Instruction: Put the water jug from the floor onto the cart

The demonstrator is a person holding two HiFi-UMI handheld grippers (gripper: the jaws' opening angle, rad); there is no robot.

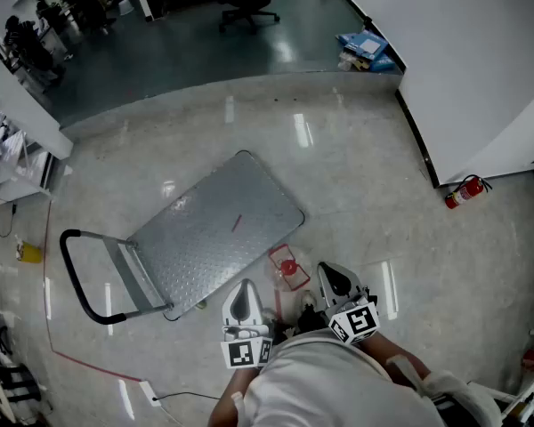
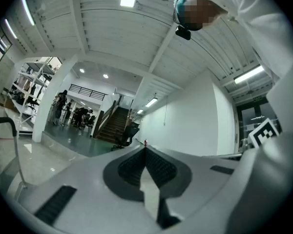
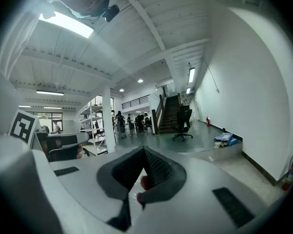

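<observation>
In the head view the clear water jug with a red cap stands on the floor beside the near right edge of the grey platform cart. My left gripper hovers just left of the jug, and my right gripper just right of it. Both have their jaws together with nothing held. In the left gripper view the left gripper is shut and points level across the room. In the right gripper view the right gripper is shut, and a bit of the red cap shows low through the slot.
The cart's black handle lies at the left. A fire extinguisher stands by the white wall at the right. An office chair and blue items sit on the far dark floor. A cable runs near my feet.
</observation>
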